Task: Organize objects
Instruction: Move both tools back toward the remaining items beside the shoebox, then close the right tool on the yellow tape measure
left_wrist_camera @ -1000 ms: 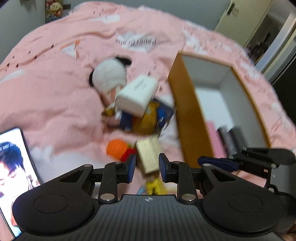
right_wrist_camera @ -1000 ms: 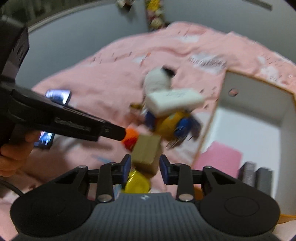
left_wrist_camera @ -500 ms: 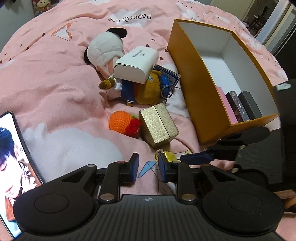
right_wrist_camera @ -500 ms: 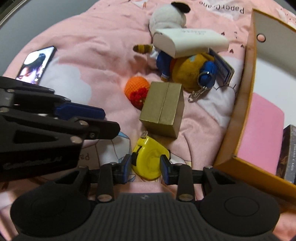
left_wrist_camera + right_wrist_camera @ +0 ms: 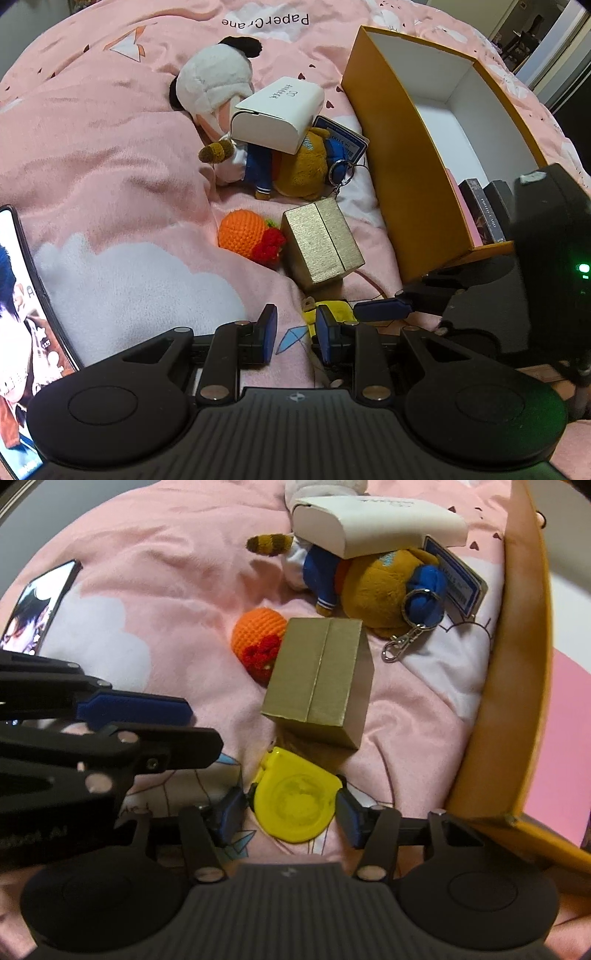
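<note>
My fingers (image 5: 347, 819) wear matt blue rubbery pads on black plastic. Between them lies a glossy yellow plastic tape measure (image 5: 295, 805). The gold box (image 5: 317, 679) looks like brushed metallic card. The orange ball (image 5: 258, 635) is rough crochet yarn. The pink bedspread (image 5: 103, 155) is soft fleecy cloth.

bedspread (image 5: 110, 147): I see pink, white clouds
tape measure (image 5: 295, 805): yellow
crochet ball (image 5: 258, 635): orange, red
carton (image 5: 317, 672): gold
</note>
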`<state>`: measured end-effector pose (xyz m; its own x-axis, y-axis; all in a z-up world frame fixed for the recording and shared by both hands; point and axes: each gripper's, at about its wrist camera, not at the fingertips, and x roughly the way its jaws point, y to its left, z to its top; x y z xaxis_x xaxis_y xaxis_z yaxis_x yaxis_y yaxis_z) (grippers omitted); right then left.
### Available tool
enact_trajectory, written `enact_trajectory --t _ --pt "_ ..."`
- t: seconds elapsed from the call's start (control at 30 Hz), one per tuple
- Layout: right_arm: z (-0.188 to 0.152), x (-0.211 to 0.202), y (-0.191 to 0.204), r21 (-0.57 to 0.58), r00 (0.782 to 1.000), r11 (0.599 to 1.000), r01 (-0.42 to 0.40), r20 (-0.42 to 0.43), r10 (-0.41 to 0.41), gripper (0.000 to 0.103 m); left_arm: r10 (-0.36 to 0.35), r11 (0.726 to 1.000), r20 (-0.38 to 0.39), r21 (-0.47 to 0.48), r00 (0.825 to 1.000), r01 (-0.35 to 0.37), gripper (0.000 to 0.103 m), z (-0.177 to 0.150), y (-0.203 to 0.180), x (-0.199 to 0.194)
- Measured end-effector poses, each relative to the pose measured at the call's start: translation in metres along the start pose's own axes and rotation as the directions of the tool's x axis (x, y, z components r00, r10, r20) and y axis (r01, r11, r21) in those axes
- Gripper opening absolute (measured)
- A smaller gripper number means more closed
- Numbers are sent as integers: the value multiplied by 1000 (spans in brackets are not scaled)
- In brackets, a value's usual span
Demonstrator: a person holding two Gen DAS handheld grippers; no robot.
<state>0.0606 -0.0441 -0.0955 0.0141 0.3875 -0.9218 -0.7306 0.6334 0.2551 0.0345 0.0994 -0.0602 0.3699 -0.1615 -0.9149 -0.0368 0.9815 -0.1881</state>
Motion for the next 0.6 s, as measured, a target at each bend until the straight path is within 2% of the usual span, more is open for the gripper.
enact_trajectory --t 0.13,0.2,0.33,0.43,0.5,0.6 --pt "-6 -13 1 6 1000 1000 -12 17 12 32 -7 1000 3 -1 1000 7 29 0 0 0" --pt "-9 -19 0 23 1000 1000 -6 29 6 28 -9 1000 4 -1 1000 9 29 0 0 -1" --pt "-16 -35 1 37 995 997 70 71 -73 26 -26 1000 3 11 1000 26 29 -1 -2 0" --pt "-18 -44 0 20 987 991 130 90 -132 18 -98 995 -12 23 995 99 27 -1 -4 4" --pt "-15 -44 0 32 988 992 126 84 -128 18 -112 993 -28 23 993 113 25 -2 -5 10" --pt "-16 -42 -3 53 994 995 83 71 -86 19 -82 996 -34 25 996 82 23 -3 -6 13"
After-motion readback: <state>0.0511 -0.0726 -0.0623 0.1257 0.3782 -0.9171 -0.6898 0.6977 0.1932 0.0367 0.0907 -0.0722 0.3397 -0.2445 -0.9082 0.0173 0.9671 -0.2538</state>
